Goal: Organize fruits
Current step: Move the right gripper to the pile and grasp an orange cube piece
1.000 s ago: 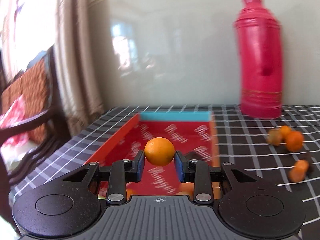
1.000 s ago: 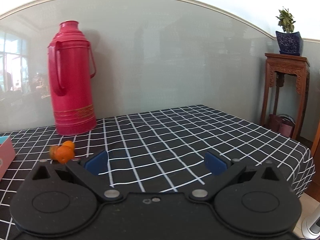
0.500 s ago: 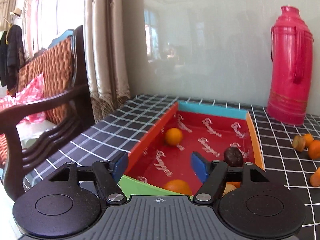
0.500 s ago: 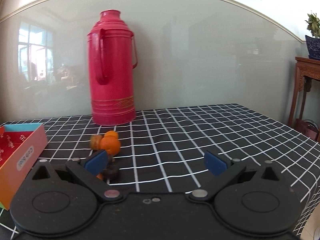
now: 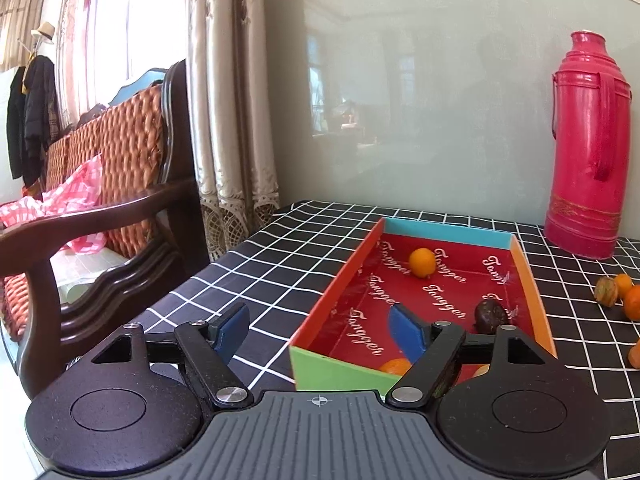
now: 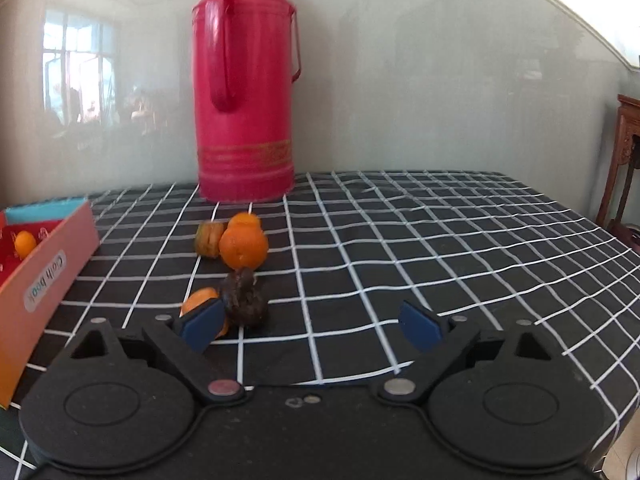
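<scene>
Two grippers, neither gripping anything. Long red-lined cardboard box (image 5: 528, 280) runs lengthwise away toward the wall, with a small round orange (image 5: 422, 263) near its far end. Left gripper (image 5: 320, 330) tilts down over the box's near-left corner, jaws just opened. Right gripper (image 6: 310, 324), closing slightly, hangs wide beside a dark wrinkled fruit (image 6: 245, 298) on the checked tablecloth (image 6: 400, 240).

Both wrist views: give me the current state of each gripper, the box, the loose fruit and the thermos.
left gripper: open, empty, jaws just opened
right gripper: open, empty, closing slightly
box: open-topped, holding fruit
orange: in box
loose fruit: on tablecloth, outside box
thermos: upright, capped
</scene>
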### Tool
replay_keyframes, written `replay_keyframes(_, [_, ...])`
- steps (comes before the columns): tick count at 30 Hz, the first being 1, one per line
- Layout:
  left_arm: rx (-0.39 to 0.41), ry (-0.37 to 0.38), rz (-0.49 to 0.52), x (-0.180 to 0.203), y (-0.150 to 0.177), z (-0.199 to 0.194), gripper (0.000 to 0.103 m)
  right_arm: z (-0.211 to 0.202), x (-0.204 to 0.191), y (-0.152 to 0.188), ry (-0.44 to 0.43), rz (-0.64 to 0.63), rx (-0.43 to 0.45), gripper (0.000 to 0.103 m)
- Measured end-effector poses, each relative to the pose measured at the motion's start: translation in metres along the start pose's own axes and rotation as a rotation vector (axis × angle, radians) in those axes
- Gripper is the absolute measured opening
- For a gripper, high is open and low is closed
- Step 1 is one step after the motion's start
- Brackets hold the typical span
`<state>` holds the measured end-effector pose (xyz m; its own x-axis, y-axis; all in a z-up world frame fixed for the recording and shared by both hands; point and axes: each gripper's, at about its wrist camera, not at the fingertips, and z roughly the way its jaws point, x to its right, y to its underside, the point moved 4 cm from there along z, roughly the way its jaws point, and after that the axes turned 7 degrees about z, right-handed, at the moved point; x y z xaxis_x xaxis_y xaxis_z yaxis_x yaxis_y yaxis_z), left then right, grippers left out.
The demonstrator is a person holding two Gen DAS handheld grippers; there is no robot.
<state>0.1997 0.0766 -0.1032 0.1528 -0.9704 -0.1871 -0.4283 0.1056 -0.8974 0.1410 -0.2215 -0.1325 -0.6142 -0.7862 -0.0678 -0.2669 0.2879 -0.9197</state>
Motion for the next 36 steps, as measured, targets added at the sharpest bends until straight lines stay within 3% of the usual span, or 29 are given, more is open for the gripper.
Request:
replay_keyframes(7, [-0.004, -0.016, -0.004, -0.008, 0.004, 0.000, 0.077, 0.012, -0.023, 0.005, -0.036, -0.066, -0.046, 0.088])
replay_keyframes(11, [-0.011, -0.027, -0.008, -0.013, 0.006, 0.001, 0.078, 0.006, -0.030, 0.002, -0.087, -0.077, -0.027, 0.087])
replay_keyframes(16, [-0.012, -0.041, -0.009, -0.022, 0.008, 0.000, 0.079, 0.004, -0.013, -0.003, -0.048, -0.038, -0.005, 0.085])
replay_keyframes(18, [-0.012, -0.039, -0.013, -0.024, 0.008, 0.000, 0.080, 0.004, -0.009, -0.004, -0.095, -0.001, -0.029, 0.065])
replay_keyframes(20, [-0.015, -0.036, -0.017, -0.023, 0.007, 0.001, 0.081, 0.001, -0.009, -0.003, -0.162, 0.035, -0.039, 0.059])
replay_keyframes(22, [-0.015, -0.029, -0.021, -0.023, 0.007, 0.001, 0.082, 0.002, -0.015, -0.002, -0.177, 0.018, -0.046, 0.057])
replay_keyframes(26, [-0.005, -0.030, -0.009, -0.020, 0.006, -0.001, 0.083, 0.004, -0.025, 0.002, -0.249, 0.022, -0.083, 0.042])
replay_keyframes(36, [-0.012, -0.033, -0.025, -0.027, 0.006, 0.002, 0.085, 0.023, -0.045, 0.004, -0.234, -0.019, -0.137, 0.042])
